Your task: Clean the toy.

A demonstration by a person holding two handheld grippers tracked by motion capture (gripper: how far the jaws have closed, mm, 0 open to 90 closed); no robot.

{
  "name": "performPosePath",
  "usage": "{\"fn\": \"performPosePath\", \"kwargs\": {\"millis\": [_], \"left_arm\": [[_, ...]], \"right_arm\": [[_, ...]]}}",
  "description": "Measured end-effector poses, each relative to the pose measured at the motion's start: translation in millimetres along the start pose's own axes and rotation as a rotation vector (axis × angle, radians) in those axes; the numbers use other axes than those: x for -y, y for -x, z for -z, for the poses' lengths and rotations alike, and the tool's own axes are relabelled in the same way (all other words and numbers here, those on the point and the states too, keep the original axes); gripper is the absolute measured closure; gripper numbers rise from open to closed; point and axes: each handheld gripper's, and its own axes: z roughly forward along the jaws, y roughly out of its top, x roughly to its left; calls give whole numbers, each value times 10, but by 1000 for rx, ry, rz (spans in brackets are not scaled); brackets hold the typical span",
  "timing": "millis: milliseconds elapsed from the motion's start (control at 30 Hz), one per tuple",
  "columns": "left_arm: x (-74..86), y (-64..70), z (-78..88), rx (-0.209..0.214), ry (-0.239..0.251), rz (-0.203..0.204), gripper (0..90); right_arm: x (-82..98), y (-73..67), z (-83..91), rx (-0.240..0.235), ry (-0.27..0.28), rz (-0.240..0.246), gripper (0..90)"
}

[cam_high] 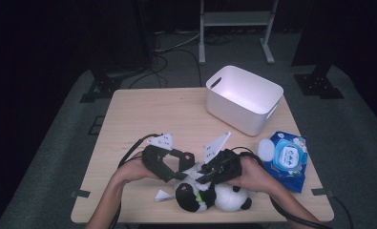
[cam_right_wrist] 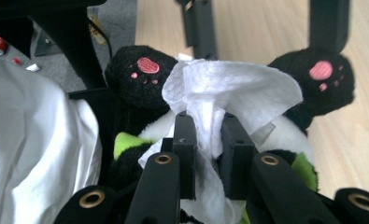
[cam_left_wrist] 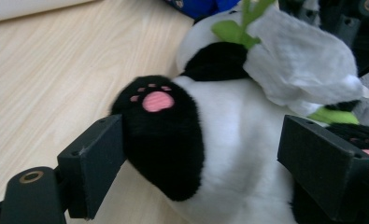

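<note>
Right gripper (cam_right_wrist: pixel 205 140) fingers clenched on crumpled white wipe (cam_right_wrist: pixel 229 88); left gripper (cam_left_wrist: pixel 210 154) released around black-and-white plush panda (cam_left_wrist: pixel 229 140).

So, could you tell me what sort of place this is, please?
Probably a lab or recording studio: a lone wooden table on grey carpet, dark surroundings, floor cables and a metal stand behind.

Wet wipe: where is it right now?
The wet wipe is pinched in the right hand-held gripper, over the panda plush near the table's front edge, left of the blue wipes pack.
</note>
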Motion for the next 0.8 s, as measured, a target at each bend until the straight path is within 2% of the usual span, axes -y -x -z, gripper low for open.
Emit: {"fn": "performPosePath", "kwargs": {"millis": [100,167,300,400,433,533,800], "left_arm": [[5,-27,-9,-14,5,14,139],[8,-43,-41,-13,-3,16,140],[11,-65,-134,28,-12,16,200],[-3,-85,-139,71,19,9,393],[-13,-88,-138,66,21,5,457],[-41,-97,-150,50,14,-16,543],[-179,-188,-131,-28,26,-59,590]], "right_arm": [[28,-41,-18,-54,-14,-2,781],[36,-95,-32,-63,-22,9,781],[40,-156,-46,-65,-29,23,780],[44,-153,-37,-56,-25,21,779],[44,-147,-29,-51,-23,18,779],[39,-112,-17,-50,-22,10,777],[-41,-23,-6,7,-34,16,770]]}}
